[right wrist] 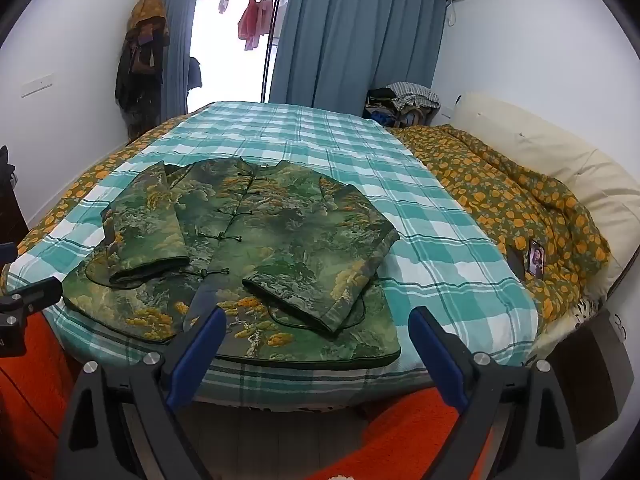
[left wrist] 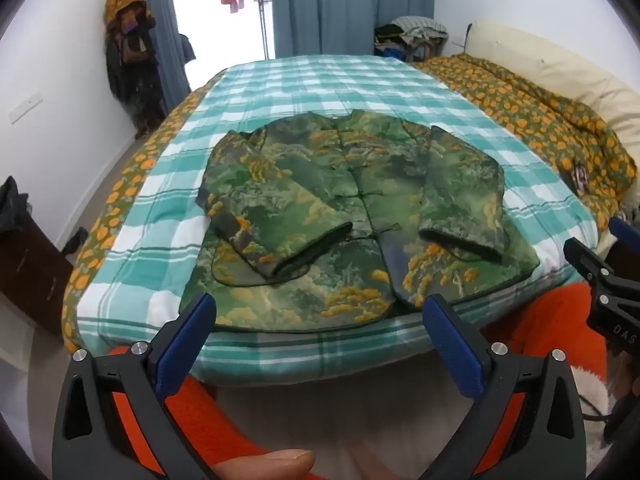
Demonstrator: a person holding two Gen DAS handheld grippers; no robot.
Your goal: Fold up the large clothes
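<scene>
A green jacket with a yellow tree print [left wrist: 352, 208] lies flat, front up, on a teal-and-white checked bed [left wrist: 320, 80], near its front edge. Both sleeves are folded in over the body. It also shows in the right wrist view [right wrist: 260, 248]. My left gripper [left wrist: 320, 312] is open and empty, held just short of the jacket's hem. My right gripper [right wrist: 316, 328] is open and empty, held off the bed's front edge near the hem's right part. The right gripper also shows at the edge of the left wrist view [left wrist: 600, 276].
An orange-flowered quilt [right wrist: 512, 204] is bunched along the bed's right side with a phone [right wrist: 536, 258] on it, by a cream headboard [right wrist: 560, 152]. Clothes hang on the left wall [right wrist: 140, 60]. Blue curtains [right wrist: 352, 32] frame a balcony door. Orange fabric [right wrist: 32, 380] is below.
</scene>
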